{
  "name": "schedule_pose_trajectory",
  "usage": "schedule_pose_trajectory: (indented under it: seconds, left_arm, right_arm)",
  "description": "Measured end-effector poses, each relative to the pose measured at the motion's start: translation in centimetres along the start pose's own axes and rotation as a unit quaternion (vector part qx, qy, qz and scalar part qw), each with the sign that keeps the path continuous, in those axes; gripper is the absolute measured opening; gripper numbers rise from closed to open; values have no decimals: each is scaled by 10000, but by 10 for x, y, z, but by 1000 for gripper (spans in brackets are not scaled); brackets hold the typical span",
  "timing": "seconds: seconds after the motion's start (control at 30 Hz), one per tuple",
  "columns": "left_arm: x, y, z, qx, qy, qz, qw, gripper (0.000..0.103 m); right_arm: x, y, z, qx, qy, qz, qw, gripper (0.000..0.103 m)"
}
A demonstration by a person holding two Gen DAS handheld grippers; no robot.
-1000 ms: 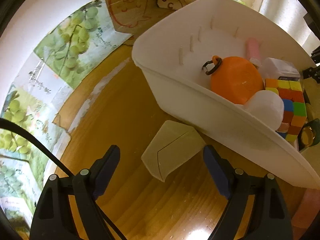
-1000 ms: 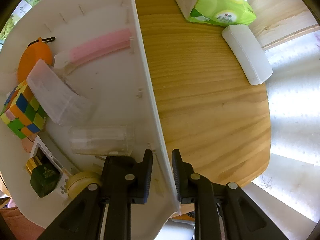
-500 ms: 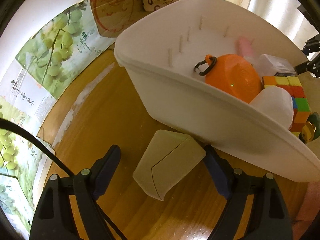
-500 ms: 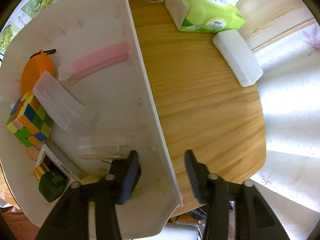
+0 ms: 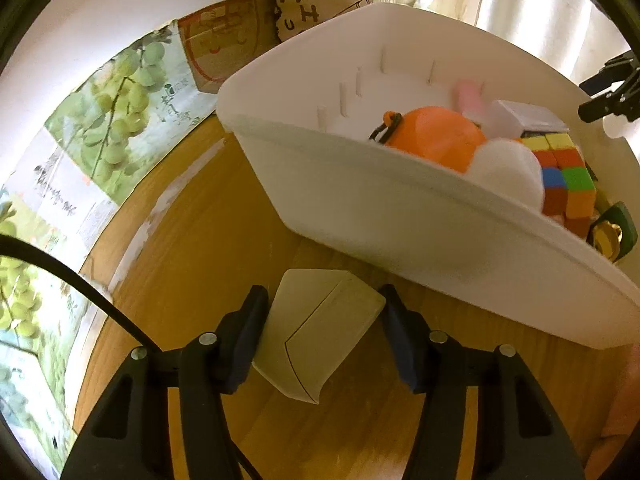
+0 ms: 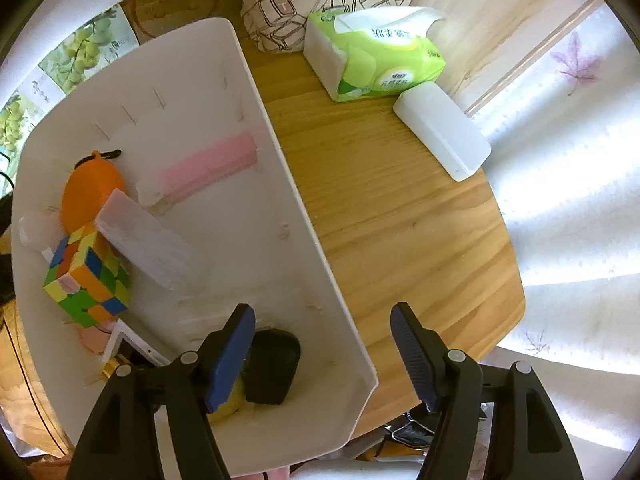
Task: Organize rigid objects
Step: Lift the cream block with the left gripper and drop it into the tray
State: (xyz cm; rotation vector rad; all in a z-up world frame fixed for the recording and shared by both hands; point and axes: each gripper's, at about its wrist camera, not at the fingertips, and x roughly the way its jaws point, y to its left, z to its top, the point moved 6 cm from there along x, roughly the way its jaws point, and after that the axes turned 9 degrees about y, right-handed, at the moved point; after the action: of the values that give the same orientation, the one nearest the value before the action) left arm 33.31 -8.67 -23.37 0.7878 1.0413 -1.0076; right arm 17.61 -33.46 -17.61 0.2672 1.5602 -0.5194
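bench (image 6: pixel 400 240): wooden, carries the bin and the loose items; unchanged.
bin (image 6: pixel 304 216): white tub, already holds orange case (image 6: pixel 90 192), cube (image 6: pixel 86 280), pink bar (image 6: pixel 208 166), clear box (image 6: pixel 148 240), dark pouch (image 6: pixel 272 366). A second ago my right tool was pinched on its side wall; that wall is now free, so I read the bin as placed and let go.
right tool (image 6: pixel 324 356): jaws spread wide, holding nothing, straddling the bin wall without touching it; it went from clamped to wide apart over the last second.
left tool (image 5: pixel 324 326): was wide apart and short of the target a second ago; now advanced and narrowed, jaws either side of the card box, left pad looks touching, right pad just beside. Not yet clamped as far as I can tell, so partly closed, nothing lifted.
card box (image 5: pixel 316 332): pale, lying flat on the bench just outside the bin's near wall; it's the next item to go in.
meaning: bin handling done, pick of the card box starting. I'd finish closing, then lift over the wall.
leftovers: white case (image 6: pixel 442 136) and tissue pack (image 6: pixel 376 56) sit on the bench well apart from the bin.
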Motion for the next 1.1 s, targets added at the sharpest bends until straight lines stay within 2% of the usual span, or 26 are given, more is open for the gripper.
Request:
schedule_pose_trajectory:
  seconds: [0.2, 0.3, 0.5, 0.7, 0.9, 1.1]
  left_arm:
    - [-5, 1, -19, -484, 131, 170, 9986, 59]
    - [-9, -2, -32, -829, 220, 255, 9960, 59]
    - [-15, -20, -56, -1551, 408, 349, 9864, 59]
    - [-36, -37, -66, -2291, 407, 443, 9715, 59]
    - [-64, -63, -66, -2930, 237, 669, 9535, 59]
    - [-95, -87, -54, -3155, 18, 960, 9440, 59]
  right_arm:
    - [-15, 8, -5, -105, -206, 164, 9996, 72]
    - [-23, 11, -3, -174, -348, 254, 9989, 75]
    - [-37, 22, 2, -491, -649, 441, 9957, 75]
    - [-41, 40, -2, -939, -760, 788, 9895, 75]
    - [-47, 64, -16, -1765, -899, 1042, 9746, 75]
    - [-58, 68, -31, -2294, -1351, 1309, 9550, 75]
